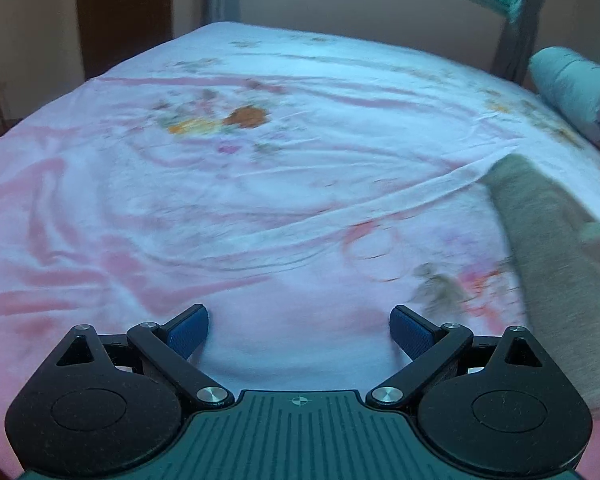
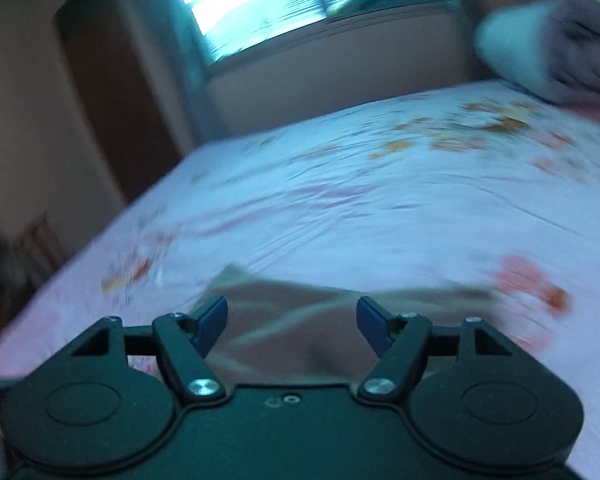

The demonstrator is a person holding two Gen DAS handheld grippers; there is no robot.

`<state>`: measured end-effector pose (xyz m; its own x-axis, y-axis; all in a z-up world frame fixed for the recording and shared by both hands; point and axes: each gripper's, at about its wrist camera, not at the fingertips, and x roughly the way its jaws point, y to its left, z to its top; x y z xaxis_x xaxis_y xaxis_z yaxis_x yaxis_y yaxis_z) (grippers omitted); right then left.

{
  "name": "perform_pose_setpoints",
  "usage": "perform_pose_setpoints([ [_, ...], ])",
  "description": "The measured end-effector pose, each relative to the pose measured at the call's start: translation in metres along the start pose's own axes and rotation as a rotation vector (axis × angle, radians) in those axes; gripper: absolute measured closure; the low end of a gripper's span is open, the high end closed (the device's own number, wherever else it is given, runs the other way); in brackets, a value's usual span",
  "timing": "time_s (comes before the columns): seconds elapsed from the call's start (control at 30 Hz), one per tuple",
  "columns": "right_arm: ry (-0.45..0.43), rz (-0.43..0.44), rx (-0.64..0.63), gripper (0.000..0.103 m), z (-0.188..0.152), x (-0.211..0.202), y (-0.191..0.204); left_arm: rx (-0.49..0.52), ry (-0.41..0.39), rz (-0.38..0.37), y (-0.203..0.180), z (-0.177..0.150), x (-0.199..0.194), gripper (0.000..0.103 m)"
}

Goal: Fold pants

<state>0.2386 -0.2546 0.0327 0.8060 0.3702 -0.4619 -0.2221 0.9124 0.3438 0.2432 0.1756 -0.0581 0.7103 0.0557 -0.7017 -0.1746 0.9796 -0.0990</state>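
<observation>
While both our grippers gape empty, the grey-brown cloth pants (image 2: 340, 320) lie just ahead of the right gripper (image 2: 292, 326). From our left gripper (image 1: 299, 330) their long axis (image 1: 548, 272) runs off rightward, so the right is nearer

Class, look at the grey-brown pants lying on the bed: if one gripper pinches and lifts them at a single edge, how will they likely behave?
The pants are probably floppy: they lie flat with soft creases on the bedsheet, so the unheld part should droop. They look thin, so likely light. The wrinkled sheet may drag along if they are pushed. Both the right gripper and the left gripper are open.
</observation>
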Motion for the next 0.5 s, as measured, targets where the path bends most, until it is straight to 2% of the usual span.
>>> perform_pose_setpoints([
  [0.07, -0.023, -0.027, 0.133, 0.037, -0.007, -0.027, -0.046, 0.002, -0.011, -0.069, -0.014, 0.003, -0.001, 0.006],
  [0.13, -0.01, -0.032, 0.252, 0.037, -0.017, -0.042, -0.083, 0.005, -0.009, -0.138, -0.03, 0.007, 0.002, 0.006],
  [0.2, 0.027, 0.015, 0.379, 0.036, -0.029, -0.049, -0.116, 0.013, 0.008, -0.231, -0.049, 0.011, 0.007, 0.006],
  [0.33, 0.105, 0.114, 0.538, 0.033, -0.053, -0.037, -0.145, -0.078, 0.082, -0.446, -0.069, 0.016, 0.025, 0.006],
  [0.43, 0.129, 0.132, 0.611, 0.031, -0.064, -0.025, -0.158, -0.139, 0.13, -0.532, -0.071, 0.02, 0.036, 0.006],
  [0.5, 0.127, 0.17, 0.656, 0.031, -0.071, -0.016, -0.164, -0.141, 0.163, -0.569, -0.073, 0.023, 0.044, 0.006],
])
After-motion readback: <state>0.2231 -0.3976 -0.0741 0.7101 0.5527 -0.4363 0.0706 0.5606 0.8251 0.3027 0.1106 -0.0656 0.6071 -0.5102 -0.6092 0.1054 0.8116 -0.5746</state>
